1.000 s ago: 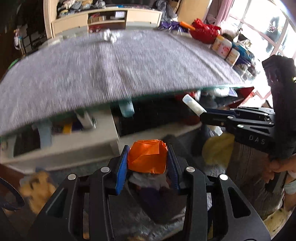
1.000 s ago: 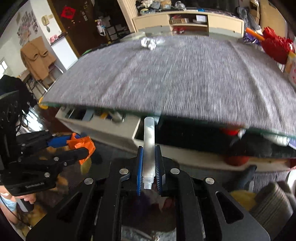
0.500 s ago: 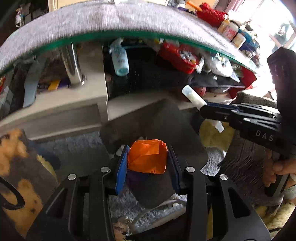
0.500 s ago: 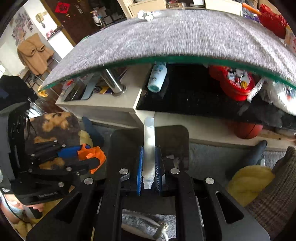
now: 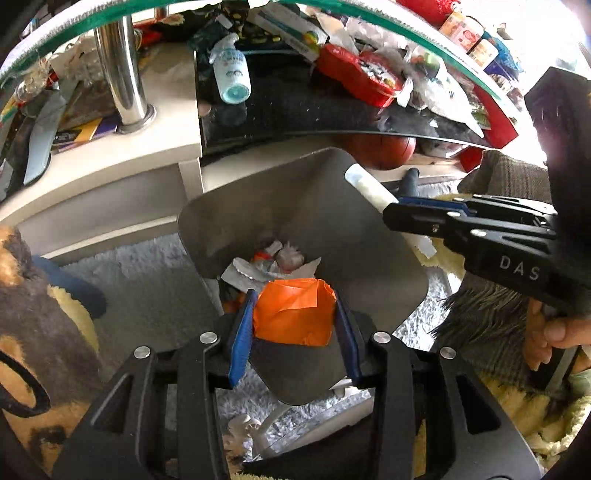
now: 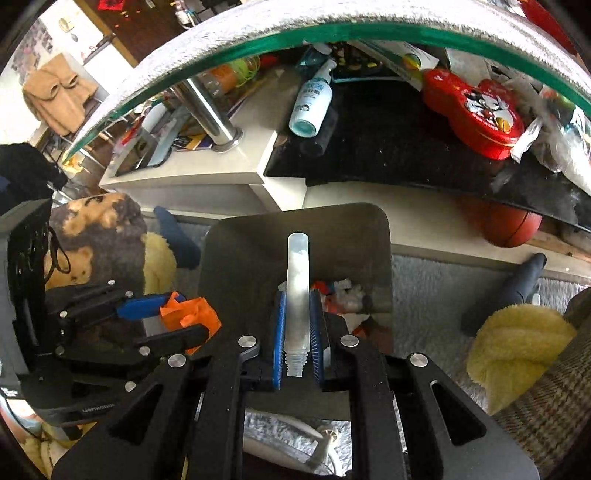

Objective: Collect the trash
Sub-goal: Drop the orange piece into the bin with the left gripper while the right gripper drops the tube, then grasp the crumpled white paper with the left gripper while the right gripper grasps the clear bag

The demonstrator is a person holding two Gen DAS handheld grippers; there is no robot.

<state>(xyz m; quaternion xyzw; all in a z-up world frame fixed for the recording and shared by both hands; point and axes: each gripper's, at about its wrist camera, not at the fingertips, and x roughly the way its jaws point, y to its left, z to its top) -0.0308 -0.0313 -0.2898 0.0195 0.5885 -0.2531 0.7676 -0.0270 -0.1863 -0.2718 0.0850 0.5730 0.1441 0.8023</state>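
My left gripper (image 5: 294, 299) holds a crumpled orange paper wad (image 5: 291, 321) between its blue pads; the jaws are opening, and the wad still touches both pads. It hangs over the open mouth of a grey trash bin (image 5: 369, 243) with crumpled scraps (image 5: 280, 258) inside. My right gripper (image 6: 297, 295) is shut on a translucent white tube (image 6: 297, 266) that points up over the same bin (image 6: 240, 258). The right wrist view shows the left gripper (image 6: 192, 314) with the orange wad (image 6: 184, 310) at the bin's left side. From the left wrist, the right gripper (image 5: 391, 210) and tube (image 5: 369, 188) are at the bin's right.
A glass table edge (image 6: 369, 31) arches overhead on a chrome leg (image 5: 123, 74). The shelf under it carries a spray bottle (image 5: 231, 74) and a red tin (image 6: 476, 110). A basketball (image 5: 376, 151), a yellow plush (image 6: 517, 339) and a white rug (image 5: 147, 266) surround the bin.
Both grippers have sunk from tabletop height to just above the bin, each still carrying its item. The grey tabletop has slid up out of view and the bin's inside now shows.
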